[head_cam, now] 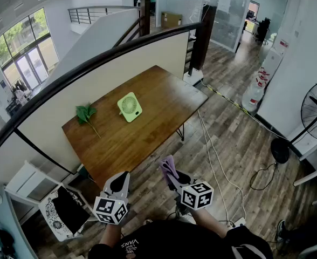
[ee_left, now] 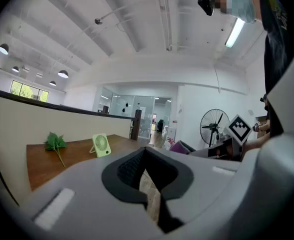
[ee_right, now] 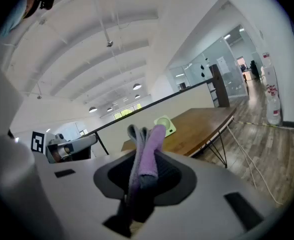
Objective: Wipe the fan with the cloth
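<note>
Cloth lengthwise along right tool

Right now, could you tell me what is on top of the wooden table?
A green fan stands near the middle of the table, and a leafy sprig lies left of it in the head view. The spot directly beneath the fan is covered.

Fan on table, leaf sprig to its left
</note>
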The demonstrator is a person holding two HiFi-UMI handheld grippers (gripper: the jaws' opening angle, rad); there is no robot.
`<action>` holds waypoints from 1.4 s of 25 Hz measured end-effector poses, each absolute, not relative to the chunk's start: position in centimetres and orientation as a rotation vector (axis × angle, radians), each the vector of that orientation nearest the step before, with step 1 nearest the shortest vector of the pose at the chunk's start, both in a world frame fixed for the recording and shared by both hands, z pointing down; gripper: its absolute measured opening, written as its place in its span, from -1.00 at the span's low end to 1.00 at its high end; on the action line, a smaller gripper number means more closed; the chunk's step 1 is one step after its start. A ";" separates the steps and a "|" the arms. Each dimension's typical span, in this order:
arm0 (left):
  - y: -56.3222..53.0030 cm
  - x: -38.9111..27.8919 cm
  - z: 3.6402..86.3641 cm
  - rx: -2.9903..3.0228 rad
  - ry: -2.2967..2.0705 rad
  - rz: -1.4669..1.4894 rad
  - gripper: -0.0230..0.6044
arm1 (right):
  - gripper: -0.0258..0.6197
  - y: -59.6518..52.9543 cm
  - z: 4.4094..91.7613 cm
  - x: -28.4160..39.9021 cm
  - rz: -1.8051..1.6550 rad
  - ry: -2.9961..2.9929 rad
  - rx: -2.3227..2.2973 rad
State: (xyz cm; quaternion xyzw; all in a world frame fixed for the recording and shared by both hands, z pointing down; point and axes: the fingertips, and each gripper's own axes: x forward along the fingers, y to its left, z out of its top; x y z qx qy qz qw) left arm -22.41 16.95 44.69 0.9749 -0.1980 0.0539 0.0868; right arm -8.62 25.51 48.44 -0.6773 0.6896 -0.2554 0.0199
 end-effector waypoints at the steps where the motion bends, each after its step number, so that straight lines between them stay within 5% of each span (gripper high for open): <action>1: 17.0 -21.9 44.6 2.897 -0.597 0.159 -0.89 | -0.62 25.6 48.3 -8.2 -0.792 2.142 -2.092; 20: 21.1 -12.4 45.6 2.738 -0.944 0.082 -0.89 | -0.62 26.2 47.9 3.1 -0.830 2.394 -1.818; 35: 15.6 -10.6 47.7 2.654 -1.044 0.131 -0.89 | -0.62 19.4 49.6 4.9 -0.927 2.460 -1.698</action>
